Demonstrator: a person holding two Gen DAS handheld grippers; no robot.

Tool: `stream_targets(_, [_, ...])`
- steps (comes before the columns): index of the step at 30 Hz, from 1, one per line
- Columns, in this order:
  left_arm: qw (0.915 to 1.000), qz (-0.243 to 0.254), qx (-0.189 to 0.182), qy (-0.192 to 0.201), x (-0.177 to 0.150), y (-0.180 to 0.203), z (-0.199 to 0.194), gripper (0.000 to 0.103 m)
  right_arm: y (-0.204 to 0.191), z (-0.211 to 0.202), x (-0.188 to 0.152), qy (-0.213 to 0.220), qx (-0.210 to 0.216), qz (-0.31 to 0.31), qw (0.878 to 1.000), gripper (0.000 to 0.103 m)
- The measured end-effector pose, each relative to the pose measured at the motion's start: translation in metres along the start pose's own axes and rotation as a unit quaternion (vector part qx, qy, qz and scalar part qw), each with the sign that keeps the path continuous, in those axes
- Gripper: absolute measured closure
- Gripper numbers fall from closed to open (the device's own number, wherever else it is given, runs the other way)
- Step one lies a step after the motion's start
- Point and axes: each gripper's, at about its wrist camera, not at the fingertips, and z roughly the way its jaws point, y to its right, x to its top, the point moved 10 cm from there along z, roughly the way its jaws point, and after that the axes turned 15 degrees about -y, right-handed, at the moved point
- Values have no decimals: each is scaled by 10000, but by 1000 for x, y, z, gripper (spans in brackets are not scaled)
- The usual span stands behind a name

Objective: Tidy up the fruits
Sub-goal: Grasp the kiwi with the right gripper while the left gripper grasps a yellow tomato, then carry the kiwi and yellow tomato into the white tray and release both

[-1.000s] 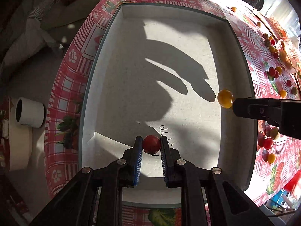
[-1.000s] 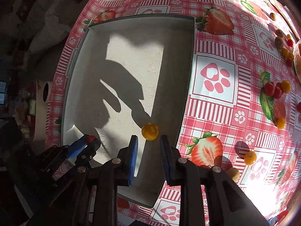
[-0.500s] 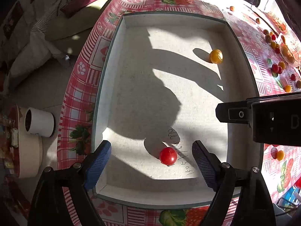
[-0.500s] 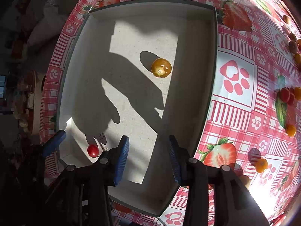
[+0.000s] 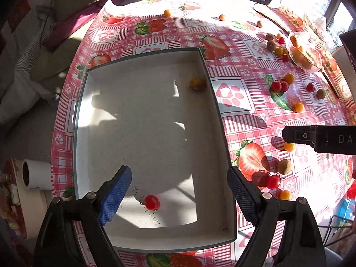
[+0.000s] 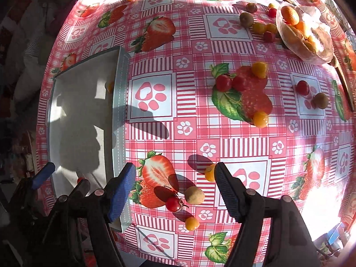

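Sunlit from the window side, the tabletop [image 6: 189, 102] wears a red checked cloth printed with strawberries and paw marks, and a shallow white tray [image 5: 222, 133] sits on it near the edge. We count 2 fruits in the tray: a red cherry tomato [image 5: 152, 202] at the near end, over some handwriting on the tray floor, and a yellow tomato [image 5: 197, 83] in shadow close to the far right wall.

Our left gripper [image 5: 179, 192] hangs above the near end of the tray with its fingers spread wide and nothing between them. Our right gripper [image 6: 175, 188] is out over the cloth just right of the tray, fingers equally wide and empty.

We judge the step in hand to be fetching the next fruit. Below the right gripper lies a small cluster: a red tomato [image 6: 173, 203], a tan round fruit [image 6: 194, 196], a small orange one [image 6: 192, 223] and another orange one [image 6: 210, 172] touching the inner side of the right finger. Many more lie scattered farther off, beside a clear bowl [image 6: 304, 51] of orange fruit.

Next we would lower the right gripper, centre 1 fruit between the fingers and close gently, since these round fruits look likely to roll or bruise.
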Motion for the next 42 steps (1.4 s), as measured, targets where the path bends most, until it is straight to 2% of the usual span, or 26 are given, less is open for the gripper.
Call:
stream_targets(7, [9973,681,-259,-33,18,79,3,15,86,-10,-8,100,-69,753,9971,27])
stream_targets(13, [9951,932,-270,-173,24,123,18,15,140,-27,-3,274,-58,1066,9939,27])
stream_targets(20, [9951,868,-158,-453,28,138,47,15,200,-33,17,418,-90,1386,9894,27])
stream_targets(26, [9950,776,-73,-630,29,141,62,16,212,-26,51,468,-265,1225,9910,30])
stream_targets(29, [9954,724,-124,-621,30,144,62,20,212,-23,66,479,-342,1108,9921,34])
stream_targets(32, [9954,725,-173,-603,29,147,59,29,210,-24,79,561,-505,985,9923,39])
stream_targets(33, [9953,747,-173,-591,28,150,57,33,209,-25,82,579,-567,953,9921,45])
stream_targets(34, [9951,782,-193,-580,27,152,56,40,201,-24,99,590,-647,918,9919,55])
stream_targets(35, [9946,848,-218,-555,25,159,55,45,200,-25,102,605,-683,889,9919,62])
stream_targets(36, [9938,947,-232,-531,24,164,52,58,201,-25,106,600,-686,880,9919,71])
stream_targets(37, [9927,1054,-242,-525,23,168,50,73,200,-25,109,593,-635,883,9923,71])
stream_targets(38, [9917,1133,-262,-547,22,172,49,79,199,-26,109,584,-588,890,9926,71])
stream_targets(42, [9895,1048,-715,-696,20,176,46,81,200,-28,94,521,-385,964,9932,71])
